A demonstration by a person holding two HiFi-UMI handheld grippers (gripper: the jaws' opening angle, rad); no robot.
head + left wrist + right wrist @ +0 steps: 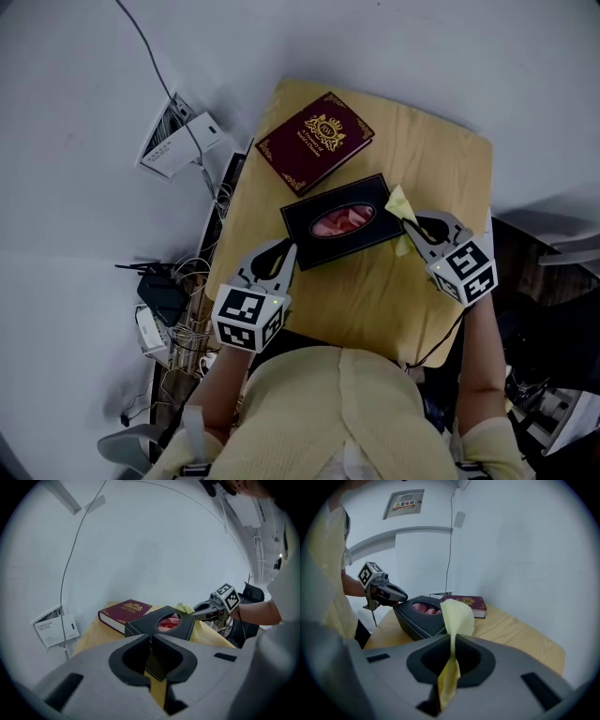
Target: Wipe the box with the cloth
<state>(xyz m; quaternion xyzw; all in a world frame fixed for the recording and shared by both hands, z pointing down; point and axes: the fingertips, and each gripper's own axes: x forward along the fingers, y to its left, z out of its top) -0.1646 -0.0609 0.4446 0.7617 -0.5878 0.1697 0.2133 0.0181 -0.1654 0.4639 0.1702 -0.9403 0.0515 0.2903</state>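
- Black tissue box lies on the small wooden tabletop, in front of a maroon book. Pink tissues show in its oval opening.
- In the head view its long axis runs across the person's front, from near left to slightly farther right.
- The right tool sits at the right short end of the tissue box and is the nearer one for wiping. Its jaws are clamped on a pale yellow cloth.
- In the right gripper view the cloth stands up beyond the tool's tips. The tissue box lies ahead and to the left of it, so I judge a sweep must travel leftward along the long axis.
- Whether the cloth already touches the box end or hangs just beside it I cannot tell.
- The left tool is at the opposite, near left corner. Its jaws meet at the tips above that corner of the tissue box, and I can make out nothing pinched between them.
- I judge it is placed to brace the box against a push coming from the right.
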